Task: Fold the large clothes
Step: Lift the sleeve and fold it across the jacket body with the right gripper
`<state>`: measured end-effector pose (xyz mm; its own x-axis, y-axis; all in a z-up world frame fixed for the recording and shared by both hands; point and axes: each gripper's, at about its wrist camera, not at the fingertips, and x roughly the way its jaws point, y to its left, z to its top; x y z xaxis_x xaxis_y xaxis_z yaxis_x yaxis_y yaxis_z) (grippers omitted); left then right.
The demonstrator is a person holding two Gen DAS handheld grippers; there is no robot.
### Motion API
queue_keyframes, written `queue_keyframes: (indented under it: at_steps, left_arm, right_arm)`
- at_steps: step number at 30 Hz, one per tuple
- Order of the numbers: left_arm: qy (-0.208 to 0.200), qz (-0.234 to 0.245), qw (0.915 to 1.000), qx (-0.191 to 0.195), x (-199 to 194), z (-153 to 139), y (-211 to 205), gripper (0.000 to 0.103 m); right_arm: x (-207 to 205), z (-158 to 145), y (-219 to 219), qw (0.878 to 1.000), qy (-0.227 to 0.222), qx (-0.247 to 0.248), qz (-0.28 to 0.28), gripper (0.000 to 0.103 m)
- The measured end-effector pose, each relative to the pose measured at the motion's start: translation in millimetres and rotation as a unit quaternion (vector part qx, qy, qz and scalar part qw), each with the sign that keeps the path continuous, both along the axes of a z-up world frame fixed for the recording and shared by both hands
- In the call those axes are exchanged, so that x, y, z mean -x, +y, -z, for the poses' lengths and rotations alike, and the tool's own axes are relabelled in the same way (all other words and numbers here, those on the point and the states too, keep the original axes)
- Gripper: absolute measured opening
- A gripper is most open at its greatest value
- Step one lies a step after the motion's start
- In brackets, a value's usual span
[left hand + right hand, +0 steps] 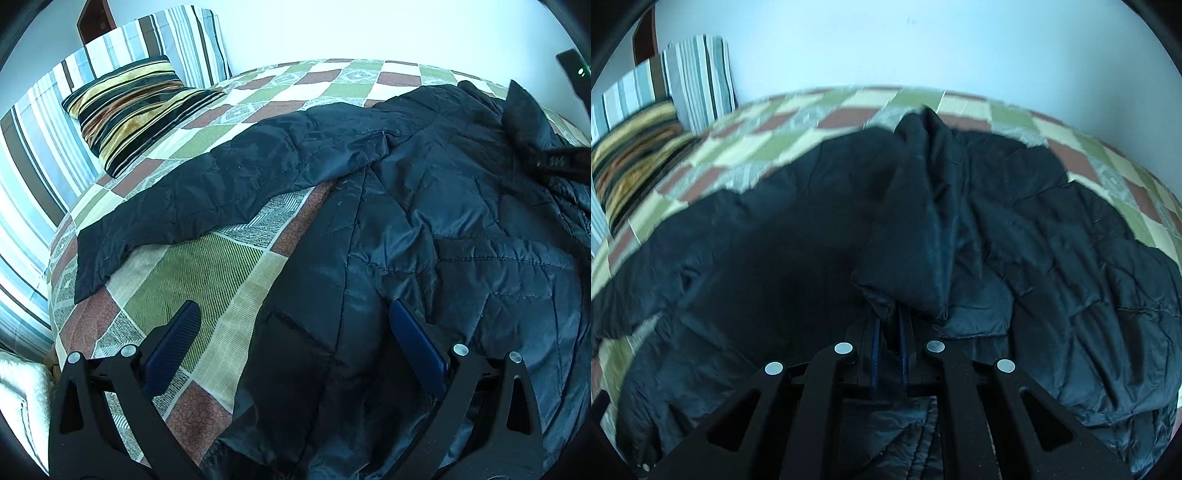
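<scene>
A large black quilted jacket point(424, 229) lies spread on the bed, one sleeve point(192, 206) stretched out to the left. My left gripper point(295, 317) is open and empty, low over the jacket's near left edge. My right gripper point(890, 314) is shut on a bunched fold of the jacket point(916, 236), lifted above the rest of the jacket point(1071, 266). The right gripper also shows at the right edge of the left wrist view point(554, 158), holding up a dark flap of fabric.
The bed has a checked green, brown and cream cover point(192, 280). A striped gold and black cushion point(129, 107) and striped pillows point(44, 147) lie at the left head end. A pale wall point(886, 48) stands behind the bed.
</scene>
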<state>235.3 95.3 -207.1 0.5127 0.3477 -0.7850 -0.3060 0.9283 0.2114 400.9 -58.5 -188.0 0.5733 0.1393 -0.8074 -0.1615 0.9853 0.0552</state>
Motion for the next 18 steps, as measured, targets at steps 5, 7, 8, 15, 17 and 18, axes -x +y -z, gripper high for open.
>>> queue_keyframes:
  at_steps: [5,7,8,15,17,18]
  left_arm:
    - [0.001,0.001,1.0000,0.001,-0.5,2.9,-0.9,0.101]
    - [0.001,0.000,1.0000,0.002,-0.6,3.4,-0.8,0.101]
    - [0.001,0.000,1.0000,0.002,-0.7,3.5,-0.6,0.101]
    - [0.000,-0.002,1.0000,0.001,-0.2,4.5,-2.0,0.101]
    - [0.001,-0.002,1.0000,0.003,0.1,4.6,-1.4,0.101]
    - [0.001,-0.002,1.0000,0.003,0.1,4.7,-1.2,0.101]
  right_arm:
    - [-0.8,7.7,2.2,1.000,0.018,0.003,-0.006,0.009]
    - [0.7,8.4,3.2,1.000,0.019,0.002,-0.008,0.012]
    - [0.9,7.8,3.5,1.000,0.019,0.004,-0.009,0.012]
    - [3.8,6.7,7.6,1.000,0.015,0.016,-0.013,0.017]
    - [4.4,6.5,8.5,1.000,0.014,0.018,-0.015,0.019]
    - [4.4,6.3,9.4,1.000,0.014,0.018,-0.017,0.022]
